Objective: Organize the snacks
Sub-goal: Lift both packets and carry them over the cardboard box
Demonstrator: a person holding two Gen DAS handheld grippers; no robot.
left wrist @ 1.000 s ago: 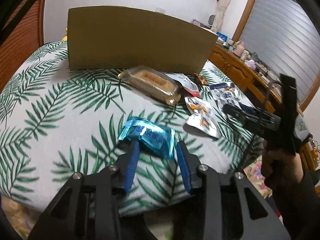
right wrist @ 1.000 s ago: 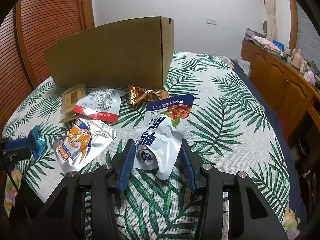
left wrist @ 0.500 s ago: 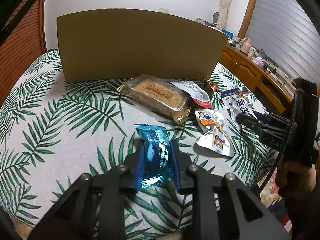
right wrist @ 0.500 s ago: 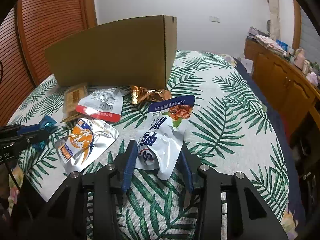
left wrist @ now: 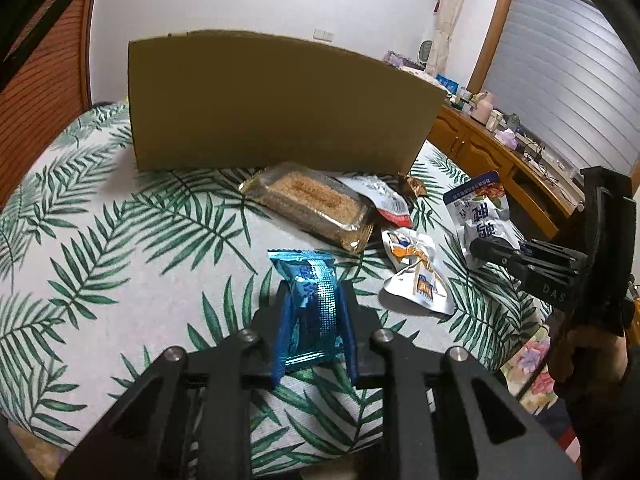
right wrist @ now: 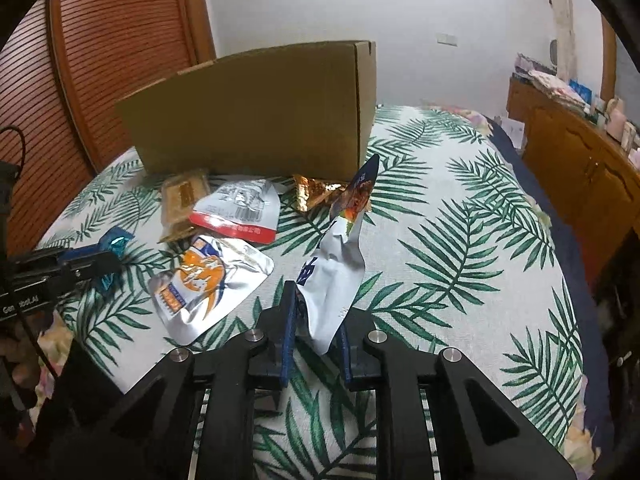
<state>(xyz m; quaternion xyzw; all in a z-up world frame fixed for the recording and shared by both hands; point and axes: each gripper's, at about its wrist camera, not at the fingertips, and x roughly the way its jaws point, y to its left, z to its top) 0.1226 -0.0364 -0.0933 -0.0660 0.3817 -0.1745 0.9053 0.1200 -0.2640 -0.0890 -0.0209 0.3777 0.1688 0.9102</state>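
On the left of the palm-leaf bedspread (left wrist: 120, 240), the left gripper (left wrist: 314, 320) has its jaws pinching a blue foil packet (left wrist: 314, 300), held upright and seemingly just off the cloth. Past it, against the near wall of the cardboard box (left wrist: 272, 108), lie a clear-wrapped cake (left wrist: 316, 204), a red-edged silver pouch (right wrist: 240, 208) and a gold wrapper (right wrist: 316, 194), with an orange-and-silver pouch (right wrist: 204, 280) nearer. To the right, the right gripper (right wrist: 316, 332) pinches the bottom edge of a white-and-blue pouch (right wrist: 340, 252), which stands up crumpled from the cloth. Both pickups look made, so the step in hand is likely carrying. Next, each snack needs lifting above the box rim, whose inside is hidden, and releasing there; four snacks remain outside.
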